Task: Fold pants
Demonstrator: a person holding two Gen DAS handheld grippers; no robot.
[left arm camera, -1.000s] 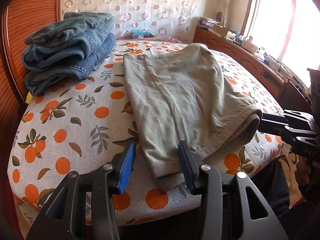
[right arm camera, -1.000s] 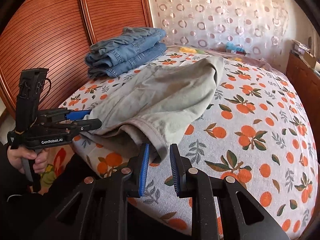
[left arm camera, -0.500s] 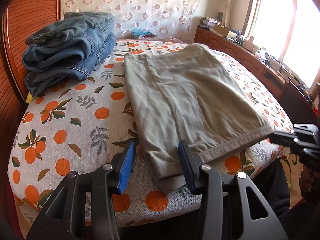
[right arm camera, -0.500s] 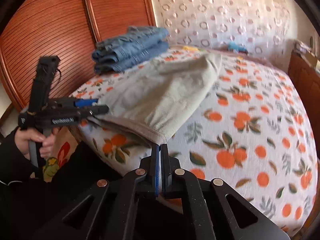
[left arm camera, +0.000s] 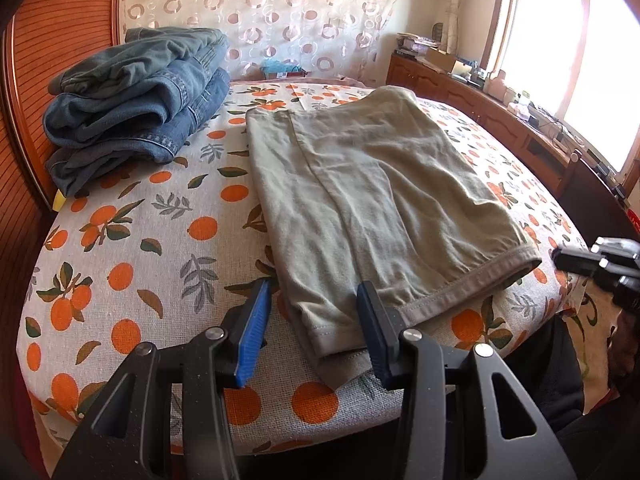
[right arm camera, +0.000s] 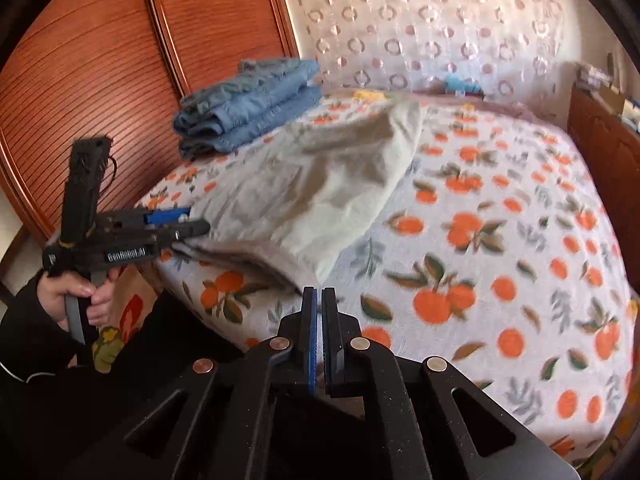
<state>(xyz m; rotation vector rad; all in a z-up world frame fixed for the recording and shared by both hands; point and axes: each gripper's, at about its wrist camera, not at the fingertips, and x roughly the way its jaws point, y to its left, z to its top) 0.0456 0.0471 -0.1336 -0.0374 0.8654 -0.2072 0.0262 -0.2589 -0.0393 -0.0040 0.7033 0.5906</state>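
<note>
I see the bed (left arm camera: 120,248) in its orange-print sheet carrying one folded pair of khaki pants (left arm camera: 372,200) and a stack of folded jeans (left arm camera: 136,100), count unclear. My left gripper (left arm camera: 312,328), marked "GenRobot.AI", stands apart, straddling the pants' near corner. My right gripper (right arm camera: 319,320) has just closed, pressed together on nothing, just off their hem

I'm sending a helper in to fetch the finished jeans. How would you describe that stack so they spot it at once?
On the orange-print bedspread, look to the corner by the reddish slatted wooden panel. The stack of folded blue jeans sits there, denim and piled high, unlike the flat khaki pants beside it.
</note>
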